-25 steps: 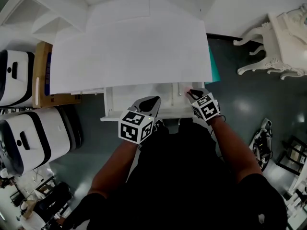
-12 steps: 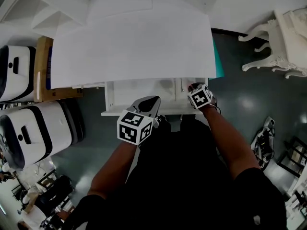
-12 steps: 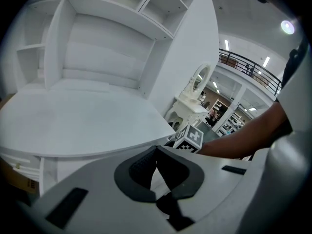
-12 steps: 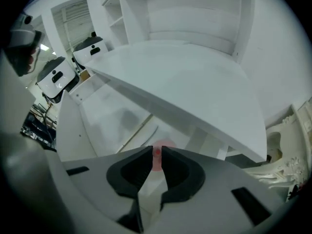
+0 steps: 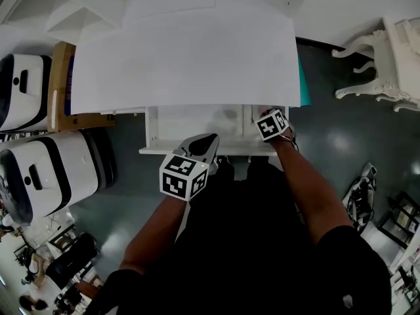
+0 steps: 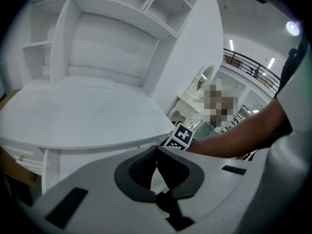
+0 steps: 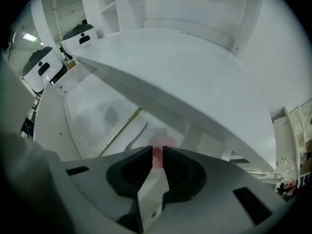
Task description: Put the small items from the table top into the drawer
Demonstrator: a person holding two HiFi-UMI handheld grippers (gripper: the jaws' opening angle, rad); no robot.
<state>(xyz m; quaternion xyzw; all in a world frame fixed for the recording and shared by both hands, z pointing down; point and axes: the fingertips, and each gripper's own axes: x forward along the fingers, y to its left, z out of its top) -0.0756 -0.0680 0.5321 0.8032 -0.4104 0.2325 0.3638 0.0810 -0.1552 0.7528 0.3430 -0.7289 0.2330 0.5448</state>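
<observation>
- The right claw (image 7: 156, 149) pinches a small red item (image 7: 157, 154), blurred and pinkish at its edges, over the 3 o'clock end of the open white drawer (image 5: 197, 151).
- The left claw (image 6: 157, 148) is closed and empty, at the drawer's front rim, 6 o'clock of the counter (image 5: 184, 58).

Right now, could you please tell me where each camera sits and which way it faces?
Head view: on the person's head, facing down onto table top, drawer, both forearms, left tongs, right tongs.
Left gripper view: on left tongs, facing shelves; right forearm shows.
Right gripper view: on right tongs, facing into drawer; small red item between jaws.
Shared: table top.
</observation>
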